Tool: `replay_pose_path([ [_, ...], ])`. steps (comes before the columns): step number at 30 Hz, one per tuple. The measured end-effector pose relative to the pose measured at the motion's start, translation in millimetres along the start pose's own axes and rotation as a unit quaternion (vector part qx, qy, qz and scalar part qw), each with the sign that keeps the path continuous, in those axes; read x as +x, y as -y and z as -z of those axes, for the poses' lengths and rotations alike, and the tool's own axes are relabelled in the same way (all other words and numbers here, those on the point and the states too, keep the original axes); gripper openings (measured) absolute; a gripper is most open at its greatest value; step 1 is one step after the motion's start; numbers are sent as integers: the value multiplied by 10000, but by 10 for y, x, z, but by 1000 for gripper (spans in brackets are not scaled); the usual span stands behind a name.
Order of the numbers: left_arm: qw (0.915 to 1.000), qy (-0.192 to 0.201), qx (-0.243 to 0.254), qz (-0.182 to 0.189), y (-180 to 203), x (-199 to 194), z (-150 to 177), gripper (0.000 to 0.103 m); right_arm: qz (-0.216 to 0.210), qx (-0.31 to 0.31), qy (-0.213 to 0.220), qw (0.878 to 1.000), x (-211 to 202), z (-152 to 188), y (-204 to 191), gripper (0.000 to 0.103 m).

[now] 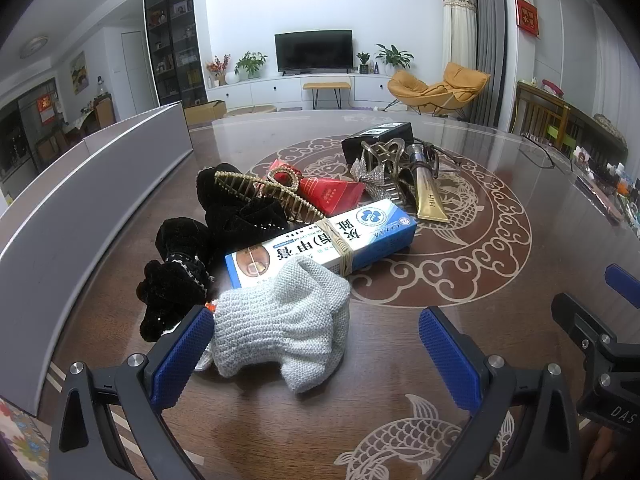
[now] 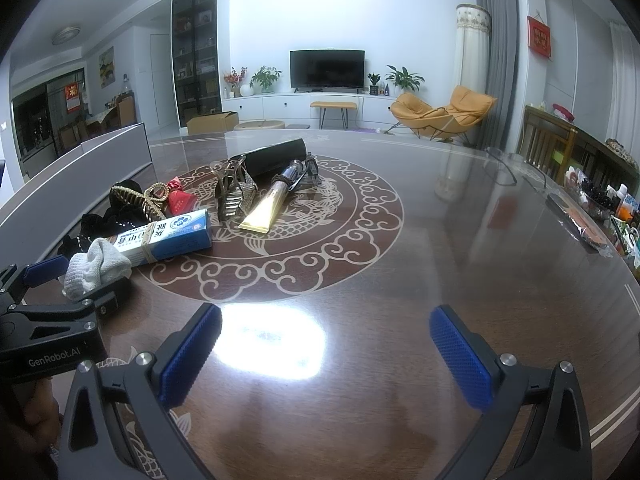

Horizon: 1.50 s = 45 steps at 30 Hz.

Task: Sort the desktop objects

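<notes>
— Living room behind, with a TV [image 1: 313, 51] on a white cabinet and a yellow chair [image 1: 438, 88] to its right; up front, a glossy brown table [image 2: 460, 272] with pale fish and cloud inlay. What were the tongs doing?

— Both stood wide open, holding nothing, tilted down at the table. Left tongs [image 1: 316, 354] straddled the near edge of a grey knit cloth [image 1: 284, 324]; its left pad [image 1: 184, 356] sat right against the cloth, though I could not tell if it touched. Right tongs [image 2: 326, 356] hung over bare tabletop and a bright glare patch, nothing between the pads.

— And the clutter to be sorted?

— All ahead of the left tongs, and ahead-left of the right. Just past the cloth lay a blue-white box [image 1: 324, 242] with a rubber band around it, the cloth overlapping its near end. Left of that, black velvet hair ties [image 1: 176, 276]. Beyond the box, a gold comb clip [image 1: 260, 196] lay on a red packet [image 1: 332, 192].

— Farther still?

— A silvery claw clip [image 1: 380, 172], beside a gold tube [image 1: 428, 196], with a black case [image 1: 380, 136] behind both. Grey panel [image 1: 100, 184] ran along the far left edge.
</notes>
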<state>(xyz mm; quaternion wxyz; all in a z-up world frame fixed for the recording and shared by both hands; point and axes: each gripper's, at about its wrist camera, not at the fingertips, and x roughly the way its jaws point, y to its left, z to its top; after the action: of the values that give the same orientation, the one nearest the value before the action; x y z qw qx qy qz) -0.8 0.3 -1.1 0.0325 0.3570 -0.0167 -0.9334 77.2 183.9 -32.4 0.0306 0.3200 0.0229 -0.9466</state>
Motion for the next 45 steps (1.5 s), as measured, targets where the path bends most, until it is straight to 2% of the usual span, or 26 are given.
replay_pose_path([
  [45, 10000, -8, 9, 14, 3, 4, -4, 103, 54, 47, -52, 10000, 16, 9, -8, 103],
])
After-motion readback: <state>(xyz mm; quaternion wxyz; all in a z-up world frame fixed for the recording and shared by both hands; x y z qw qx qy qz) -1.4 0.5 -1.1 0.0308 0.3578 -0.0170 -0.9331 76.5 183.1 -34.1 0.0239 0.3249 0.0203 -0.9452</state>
